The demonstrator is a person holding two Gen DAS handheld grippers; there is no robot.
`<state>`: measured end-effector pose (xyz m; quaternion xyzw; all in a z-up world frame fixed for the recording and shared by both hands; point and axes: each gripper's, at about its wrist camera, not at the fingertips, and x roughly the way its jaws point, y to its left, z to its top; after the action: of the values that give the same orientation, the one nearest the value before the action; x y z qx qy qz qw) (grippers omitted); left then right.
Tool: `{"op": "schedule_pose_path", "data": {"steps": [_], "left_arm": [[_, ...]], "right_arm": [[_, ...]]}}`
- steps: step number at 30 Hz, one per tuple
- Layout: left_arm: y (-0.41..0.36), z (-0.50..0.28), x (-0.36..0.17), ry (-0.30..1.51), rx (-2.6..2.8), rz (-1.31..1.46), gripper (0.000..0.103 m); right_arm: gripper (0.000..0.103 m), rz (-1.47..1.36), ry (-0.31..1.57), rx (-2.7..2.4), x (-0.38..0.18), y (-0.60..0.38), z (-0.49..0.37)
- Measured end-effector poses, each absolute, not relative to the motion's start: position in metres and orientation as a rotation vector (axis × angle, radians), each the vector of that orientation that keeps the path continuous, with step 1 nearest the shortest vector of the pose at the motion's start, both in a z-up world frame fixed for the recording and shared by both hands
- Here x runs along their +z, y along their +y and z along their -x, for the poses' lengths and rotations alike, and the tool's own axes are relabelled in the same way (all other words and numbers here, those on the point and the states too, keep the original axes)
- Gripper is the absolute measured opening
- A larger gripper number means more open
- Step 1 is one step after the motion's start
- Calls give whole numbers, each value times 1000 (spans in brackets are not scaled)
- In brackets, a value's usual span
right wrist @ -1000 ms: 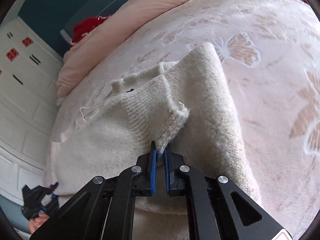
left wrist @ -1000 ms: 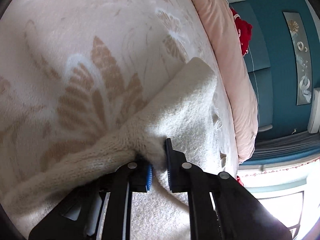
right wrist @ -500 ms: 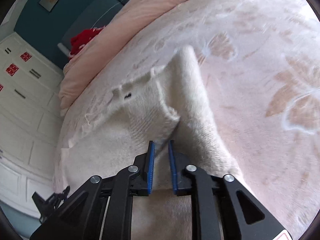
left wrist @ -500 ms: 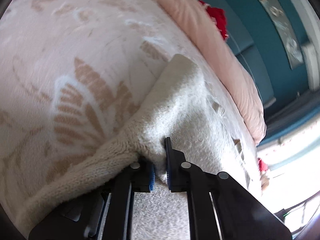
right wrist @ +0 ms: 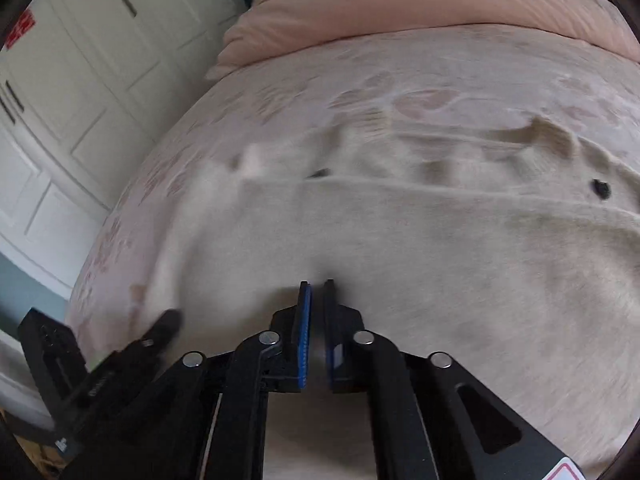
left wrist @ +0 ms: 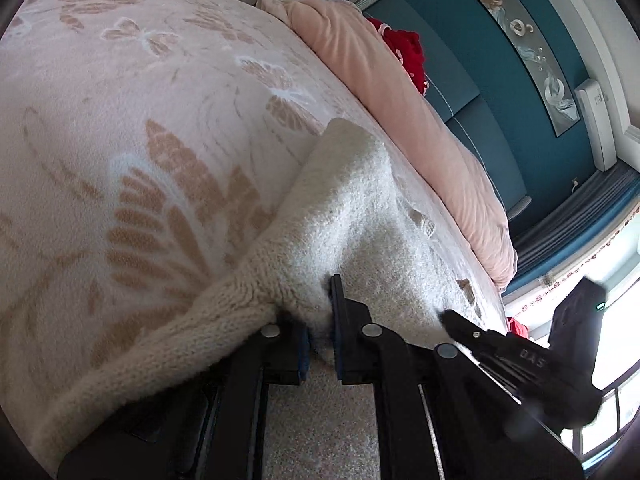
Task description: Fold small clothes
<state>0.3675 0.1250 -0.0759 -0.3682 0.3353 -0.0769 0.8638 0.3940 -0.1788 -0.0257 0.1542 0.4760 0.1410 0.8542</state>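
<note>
Sweater: a cream knitted sweater [left wrist: 344,216] lies on the bed, spread over the blanket [left wrist: 132,128] with its tan leaf and butterfly pattern; in the right wrist view the sweater [right wrist: 420,248] fills the middle of the frame, blurred, with a small dark spot near its right edge.
Left tongs: the left tongs [left wrist: 320,332] are closed down on a bunched fold of the sweater's edge, the knit pinched between the blue pads and draping off to the left in a thick ribbed roll.
Right tongs: the right tongs [right wrist: 316,320] are nearly closed, with only a narrow slit between the blue pad and the dark one; pale fabric shows in that slit, so they appear to pinch the sweater's near edge, though blur makes the hold hard to confirm.
Tongs to each other: each pair shows in the other's view, the right tongs at the lower right of the left view, the left tongs at the lower left of the right view, close beside one another along the same edge.
Writing: faint raised letters sit on the right tongs' body in the left view, too blurred to read with certainty.
Containers: white wardrobe [right wrist: 80,80] with closed panelled doors beside the bed; contents hidden.
Bed head: pink duvet [left wrist: 400,100] bunched along the far side, a red item [left wrist: 408,48] behind it.
</note>
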Motion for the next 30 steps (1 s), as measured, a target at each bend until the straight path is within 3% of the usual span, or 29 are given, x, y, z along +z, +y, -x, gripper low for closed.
{"op": "schedule_pose_path", "data": {"steps": [5, 9, 10, 11, 13, 14, 15, 16, 19, 22, 23, 30], "left_arm": [[122, -365, -76, 691, -157, 755, 9], [121, -366, -75, 688, -154, 751, 9], [121, -365, -75, 687, -154, 750, 9], [121, -365, -74, 686, -154, 751, 9], [121, -365, -74, 687, -154, 752, 9], [120, -365, -74, 686, -154, 754, 9], [120, -365, -74, 687, -155, 755, 9], [120, -365, -74, 687, -155, 756, 9], [120, -365, -75, 685, -152, 747, 9], [118, -365, -75, 685, -148, 732, 9], [118, -365, -74, 684, -148, 732, 9], [118, -364, -73, 684, -148, 736, 9]], "right_arm": [[0, -551, 931, -20, -36, -339, -368], [31, -615, 837, -167, -13, -393, -328], [43, -628, 833, -163, -13, -395, -323], [45, -633, 847, -153, -16, -396, -322], [45, -596, 903, -124, -25, -391, -327], [39, -553, 937, -120, -30, -385, -331], [26, -517, 944, -128, -28, -383, -329], [7, -504, 920, -115, -23, -379, -325], [6, -530, 787, -129, 1, -388, -314], [5, -514, 938, -186, -45, -398, -319], [6, -523, 905, -179, -43, -400, -315], [13, -468, 747, -74, 12, -361, -272]]}}
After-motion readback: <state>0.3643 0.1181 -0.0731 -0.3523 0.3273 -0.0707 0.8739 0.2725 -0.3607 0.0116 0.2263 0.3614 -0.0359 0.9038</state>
